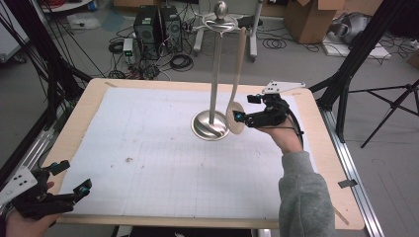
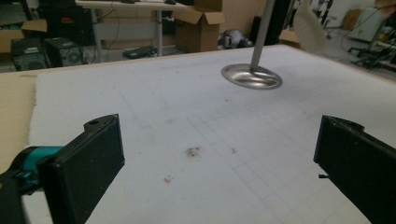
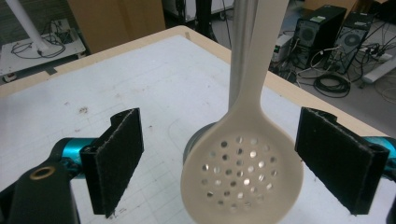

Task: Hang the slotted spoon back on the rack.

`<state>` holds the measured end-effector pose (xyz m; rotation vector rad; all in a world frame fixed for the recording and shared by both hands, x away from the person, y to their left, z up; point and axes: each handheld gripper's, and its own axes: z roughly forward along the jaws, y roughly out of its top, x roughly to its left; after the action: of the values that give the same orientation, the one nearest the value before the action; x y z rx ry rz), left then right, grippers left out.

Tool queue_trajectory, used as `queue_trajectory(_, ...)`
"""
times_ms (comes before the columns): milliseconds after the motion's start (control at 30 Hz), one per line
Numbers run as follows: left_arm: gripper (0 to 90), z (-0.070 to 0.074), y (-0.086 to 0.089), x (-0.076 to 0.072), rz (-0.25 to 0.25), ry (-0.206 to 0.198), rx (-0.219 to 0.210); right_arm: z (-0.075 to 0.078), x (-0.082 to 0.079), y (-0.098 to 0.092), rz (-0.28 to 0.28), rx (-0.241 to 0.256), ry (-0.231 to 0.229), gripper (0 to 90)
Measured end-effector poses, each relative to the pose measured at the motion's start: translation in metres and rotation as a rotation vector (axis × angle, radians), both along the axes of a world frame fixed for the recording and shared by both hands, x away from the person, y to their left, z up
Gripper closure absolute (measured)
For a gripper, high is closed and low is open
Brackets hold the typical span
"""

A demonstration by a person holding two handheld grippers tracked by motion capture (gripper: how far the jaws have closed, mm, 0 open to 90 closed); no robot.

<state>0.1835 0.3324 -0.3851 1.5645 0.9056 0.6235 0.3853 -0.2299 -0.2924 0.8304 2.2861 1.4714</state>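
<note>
Item 1: slotted spoon, cream-coloured, round perforated bowl, long handle. It hangs upright, bowl downward, from the top of a metal stand; the bowl sits just beside the stand's round base, at its right in the high view. In the right gripper view the spoon stands directly in front of the stand's pole, which rises behind its handle.

Item 2: right tool, held in the person's right hand, grey sleeve at the wrist. Its 2 jaws are spread wide apart. In the right gripper view the right tool has the spoon bowl between the jaws, nearer the right-hand jaw, with a visible gap on each side; neither pad touches it.

Item 3: left tool, at the near left corner of the worktop, well apart from spoon and stand. In the left gripper view the left tool has its 2 jaws wide apart with only the white gridded mat between them; the stand's base lies farther off.

Item 4: worktop, pale wood edge, white gridded mat over most of it, a few small stains.
</note>
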Motion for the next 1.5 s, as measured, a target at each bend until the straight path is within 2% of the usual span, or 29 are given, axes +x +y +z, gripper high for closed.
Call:
queue_trajectory(133,2.0,0.002,-0.001,0.003,-0.003,-0.008,-0.004,-0.002,-0.006,0.001,0.002,-0.001,-0.010,14.4)
queue_trajectory(367,2.0,-0.001,-0.003,0.008,-0.010,0.005,0.002,-0.006,-0.014,0.002,0.011,-0.004,-0.021,14.5)
queue_trajectory(867,2.0,-0.004,-0.005,0.012,-0.010,0.014,0.005,-0.019,-0.024,0.001,0.029,0.001,-0.008,14.4)
queue_trajectory(1000,2.0,-0.004,-0.007,0.015,-0.013,0.014,0.011,-0.023,-0.029,-0.001,0.034,0.044,0.007,14.4)
queue_trajectory(1100,2.0,-0.004,-0.009,0.017,-0.011,0.012,0.006,-0.025,-0.032,-0.001,0.039,0.035,0.004,14.4)
queue_trajectory(1500,2.0,-0.004,-0.014,0.026,-0.042,0.006,-0.001,-0.035,-0.045,-0.013,0.004,0.038,0.007,14.4)
